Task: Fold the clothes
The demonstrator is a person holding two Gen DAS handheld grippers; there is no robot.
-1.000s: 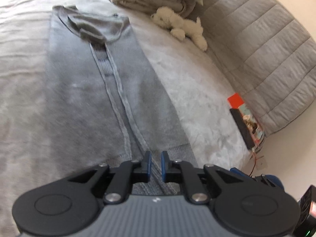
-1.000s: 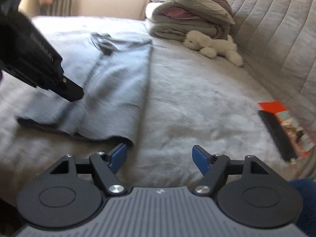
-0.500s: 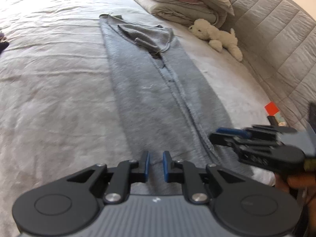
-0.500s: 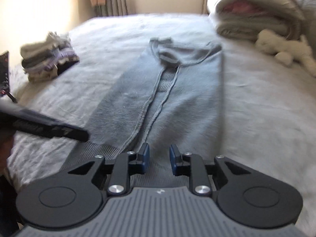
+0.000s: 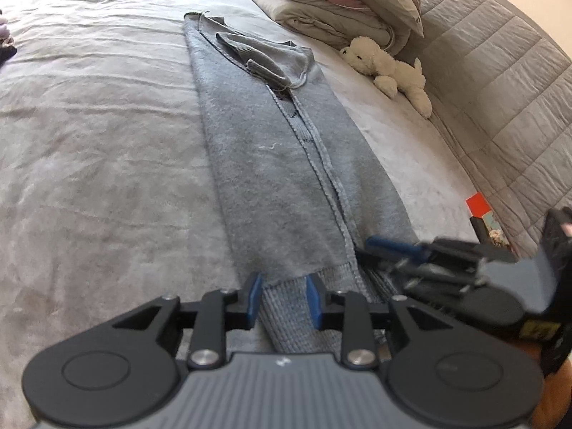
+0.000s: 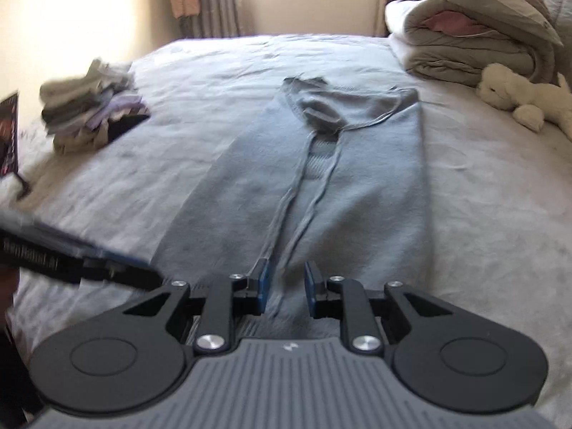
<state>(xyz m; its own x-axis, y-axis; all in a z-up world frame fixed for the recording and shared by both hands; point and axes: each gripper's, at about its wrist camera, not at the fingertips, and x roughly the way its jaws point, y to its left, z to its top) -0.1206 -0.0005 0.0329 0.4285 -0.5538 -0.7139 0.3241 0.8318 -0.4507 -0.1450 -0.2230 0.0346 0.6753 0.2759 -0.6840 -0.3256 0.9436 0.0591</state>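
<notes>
**Taking the hem of the grey sweater for the next fold**

Sunlit bedroom, wide pale bed (image 5: pixel 107 143) — a grey sweater (image 5: pixel 271 164) is lying along it, already narrowed into a long strip with both sides folded in, its collar at the far end toward the rolled duvet (image 6: pixel 475 35) and the plush dog (image 5: pixel 389 68). A stack of folded clothes (image 6: pixel 93 114) is sitting off to the side.

Both tongs are working at the near, ribbed hem. The left tongs (image 5: pixel 282 302) are standing part-way apart, having just been opening, with the hem band lying between the pads but no squeeze on it that I can see. The right tongs (image 6: pixel 286 291) have just been narrowing; the cloth's inner seam edges are running between the pads, yet a gap is showing on each side, so I am reading them as not yet gripping.

To do this step well — likely lifting the hem toward the collar — each pair should be biting through every layer at its own corner of the hem, level with one another. The two are standing close together now; spreading them wider should be keeping the strip from sagging or skewing.
</notes>
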